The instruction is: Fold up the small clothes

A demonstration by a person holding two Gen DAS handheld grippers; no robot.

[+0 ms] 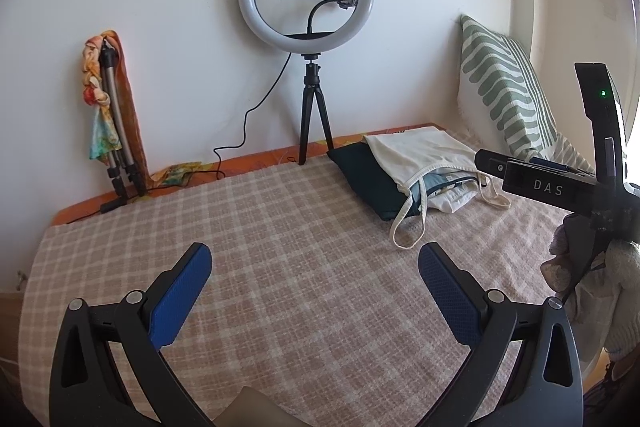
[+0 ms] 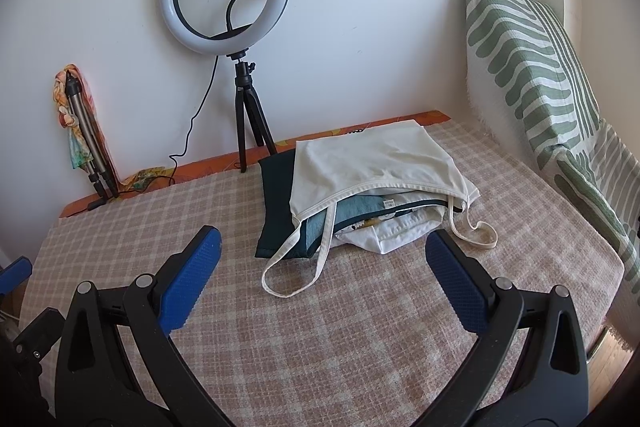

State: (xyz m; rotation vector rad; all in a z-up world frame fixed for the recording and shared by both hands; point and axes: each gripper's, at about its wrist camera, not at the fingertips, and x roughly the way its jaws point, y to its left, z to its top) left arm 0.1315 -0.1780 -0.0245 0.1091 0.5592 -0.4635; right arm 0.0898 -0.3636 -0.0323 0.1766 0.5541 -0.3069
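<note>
Both grippers, left (image 1: 316, 291) and right (image 2: 324, 279), hang released; reach mid-frame into the cream tote bag (image 2: 372, 159), pinching one garment only.

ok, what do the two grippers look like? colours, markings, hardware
Both alike: black plastic arms with triangular cut-outs and silver pivot pins, fingers faced with blue textured pads. Left gripper, right gripper. In the left view the right unit's black body reads "DAS" in white and shows a green LED. No cables or sleeves visible.
</note>
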